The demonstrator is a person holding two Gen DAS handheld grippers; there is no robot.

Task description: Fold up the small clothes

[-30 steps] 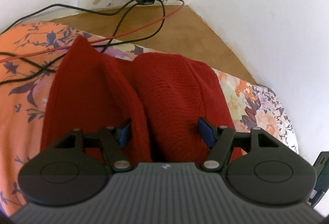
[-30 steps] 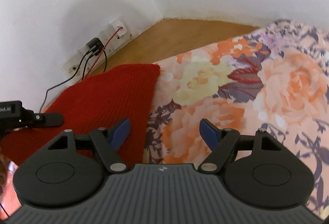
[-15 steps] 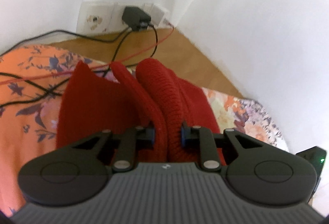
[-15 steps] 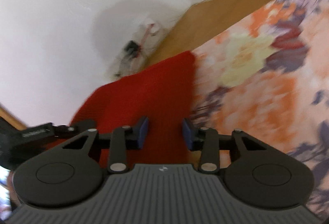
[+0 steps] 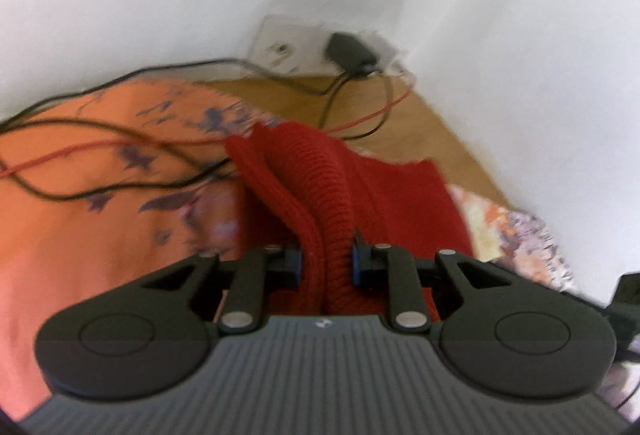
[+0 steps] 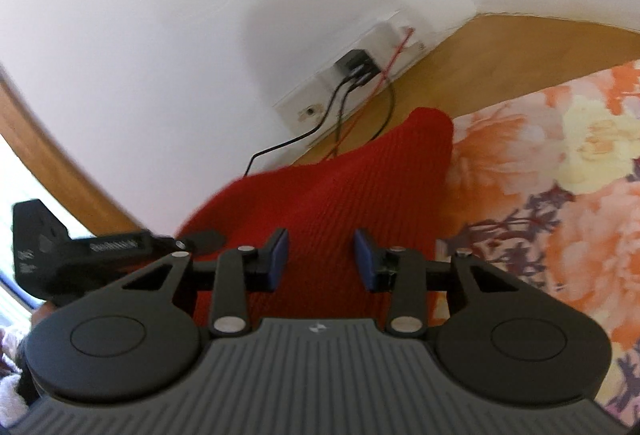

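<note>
A red knit garment (image 5: pixel 320 171) lies on the floral bedsheet (image 5: pixel 80 227) near the wall corner. My left gripper (image 5: pixel 326 261) is shut on a thick bunched fold of it, which rises between the blue pads. In the right wrist view the same garment (image 6: pixel 360 187) stretches up from its far corner toward my right gripper (image 6: pixel 322 259), whose fingers are drawn in with the knit filling the gap between them. The left gripper's body (image 6: pixel 80 251) shows at the left of that view.
Black and red cables (image 5: pixel 120 143) trail across the sheet from a charger (image 5: pixel 348 49) plugged into a wall socket plate (image 6: pixel 308 111). A wooden ledge (image 5: pixel 440 131) runs between the bed and the white walls. The floral sheet (image 6: pixel 560 163) extends to the right.
Both grippers went from wide open to shut on the red garment. They have since lifted and pulled back, so the fabric is bunched, raised, and smaller in view.
</note>
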